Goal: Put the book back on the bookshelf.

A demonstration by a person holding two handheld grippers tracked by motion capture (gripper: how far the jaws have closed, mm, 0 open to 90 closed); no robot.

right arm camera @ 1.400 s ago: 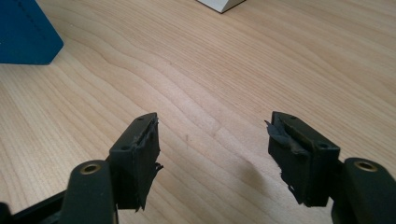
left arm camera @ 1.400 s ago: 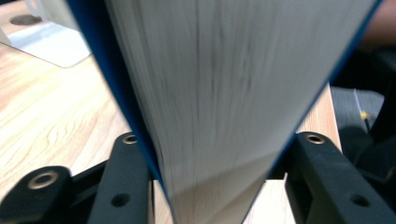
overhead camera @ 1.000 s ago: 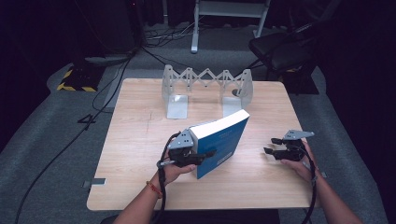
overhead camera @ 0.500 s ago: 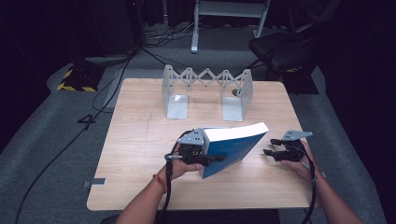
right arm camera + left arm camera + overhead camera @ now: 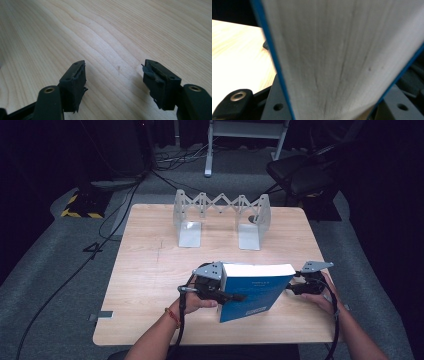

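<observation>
A thick blue book (image 5: pixel 255 290) stands on its edge near the table's front, white page block up. My left gripper (image 5: pixel 220 292) is shut on its left end. In the left gripper view the book's white pages (image 5: pixel 342 57) and blue covers rise close between the jaws. My right gripper (image 5: pixel 295 289) rests on the table just right of the book, beside its right end. In the right gripper view it (image 5: pixel 115 75) stands open over bare wood, with nothing between its fingers (image 5: pixel 75 77).
A grey metal expanding book rack (image 5: pixel 222 217) with two upright end plates stands at the back middle of the wooden table (image 5: pixel 150 270). A dark chair (image 5: pixel 300 175) and cables lie on the floor beyond the table.
The book has swung from a leaning, raised pose to upright on its edge and shifted right toward the right gripper. My left gripper moved with it. The right gripper stayed put.
</observation>
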